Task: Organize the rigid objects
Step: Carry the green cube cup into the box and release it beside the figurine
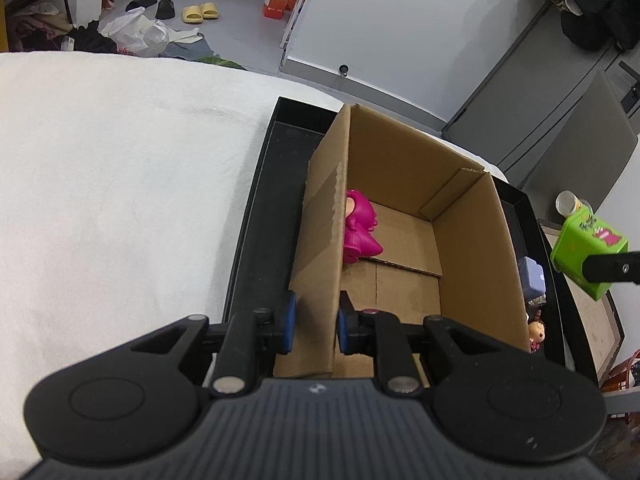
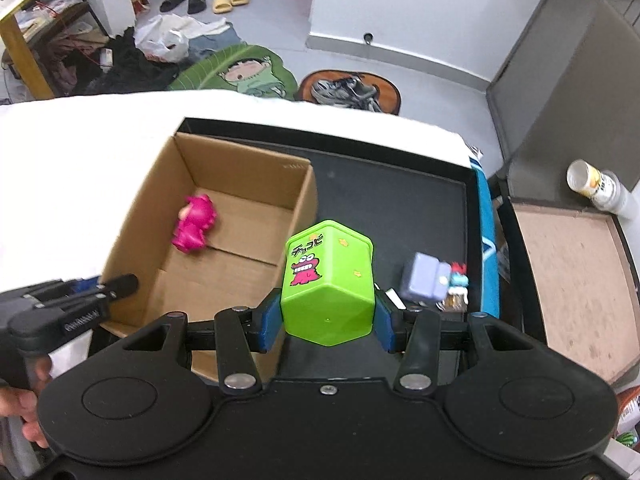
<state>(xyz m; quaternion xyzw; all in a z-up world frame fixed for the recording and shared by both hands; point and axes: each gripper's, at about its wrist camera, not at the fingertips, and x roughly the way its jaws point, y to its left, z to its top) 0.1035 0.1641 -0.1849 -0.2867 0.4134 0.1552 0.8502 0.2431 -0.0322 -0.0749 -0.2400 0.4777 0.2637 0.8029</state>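
The green tin was gripped by the right gripper just right of the cardboard box. The box's near-left wall was clamped by the left gripper. A pink figurine lay inside.

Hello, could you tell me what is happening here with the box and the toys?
A person is sorting small toys with a gripper in each hand. The left gripper is clamped on the near wall of the open brown cardboard box, which sits in a black tray on a white cloth. The right gripper holds a green hexagonal tin with a cartoon crocodile above the tray, beside the box. A magenta toy figure already lies inside. A lilac block toy and small figurines wait in the tray.
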